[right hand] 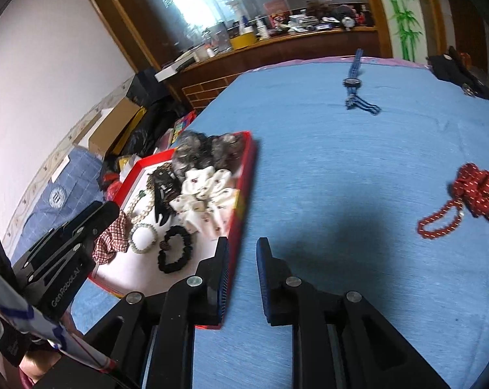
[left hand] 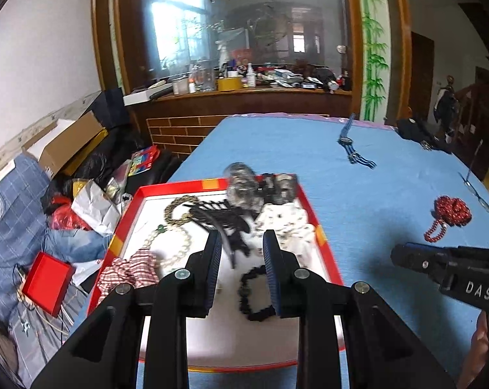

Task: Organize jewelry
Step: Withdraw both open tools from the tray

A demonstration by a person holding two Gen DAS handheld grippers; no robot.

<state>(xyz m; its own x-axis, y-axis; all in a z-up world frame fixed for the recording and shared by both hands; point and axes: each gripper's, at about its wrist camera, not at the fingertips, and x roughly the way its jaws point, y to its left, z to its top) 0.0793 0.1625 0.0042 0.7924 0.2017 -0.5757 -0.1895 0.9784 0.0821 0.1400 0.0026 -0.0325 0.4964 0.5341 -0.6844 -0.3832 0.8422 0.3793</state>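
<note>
White letters "DAS" stand on the black body of the right tool (left hand: 397, 254), seen from the left wrist view. From the right wrist view, "GenRobot.AI" runs along the black body of the left tool (right hand: 110, 209). No other writing can be read.

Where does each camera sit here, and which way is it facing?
Left wrist: on the left gripper, above the red tray, facing the mirror wall; right gripper enters at right.
Right wrist: on the right gripper, over blue cloth beside the tray; left gripper at left.
Shared: tray, watch, red beads.
</note>
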